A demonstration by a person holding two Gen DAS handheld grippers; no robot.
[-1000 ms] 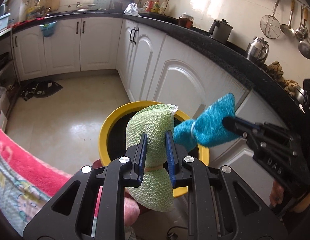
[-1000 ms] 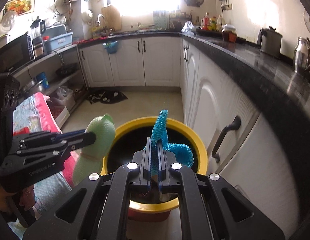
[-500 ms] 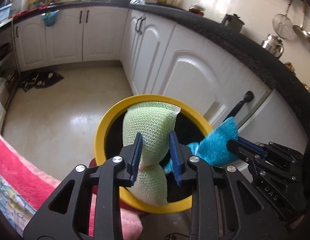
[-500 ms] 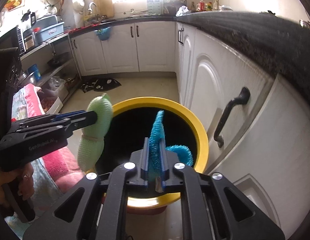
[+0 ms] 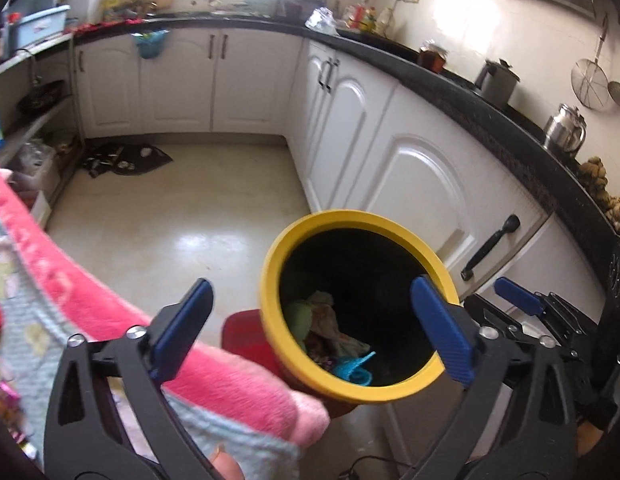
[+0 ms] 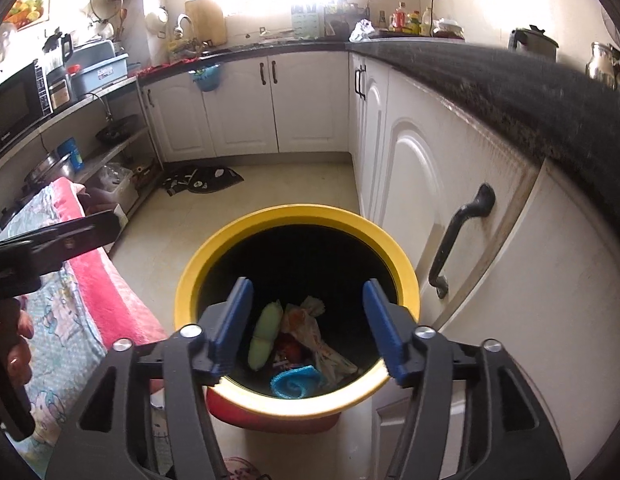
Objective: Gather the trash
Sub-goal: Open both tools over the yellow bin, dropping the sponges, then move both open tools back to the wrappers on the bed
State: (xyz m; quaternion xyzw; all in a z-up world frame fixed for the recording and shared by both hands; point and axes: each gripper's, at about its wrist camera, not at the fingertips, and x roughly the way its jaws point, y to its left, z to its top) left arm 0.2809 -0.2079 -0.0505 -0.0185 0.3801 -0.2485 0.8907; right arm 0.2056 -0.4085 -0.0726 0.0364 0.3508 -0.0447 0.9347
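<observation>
Left tool (image 5: 310, 328) – jaws have just been opening, now spread wide, nothing between them. Right tool (image 6: 308, 330) – jaws also just opened, moderately wide, empty, poised over the mouth of the yellow-rimmed bin (image 6: 198, 268). Green mesh scrubber (image 6: 264, 334) lies at the bin bottom, left side, beside crumpled wrappers (image 6: 315, 332). Blue cloth (image 6: 296, 382) lies curled at the near edge of the bin bottom. Pink blanket (image 5: 110, 316) sits left of the bin.

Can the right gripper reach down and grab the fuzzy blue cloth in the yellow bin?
Probably yes: the right gripper hangs open over the yellow-rimmed bin, and the blue cloth lies uncovered on top.
</observation>
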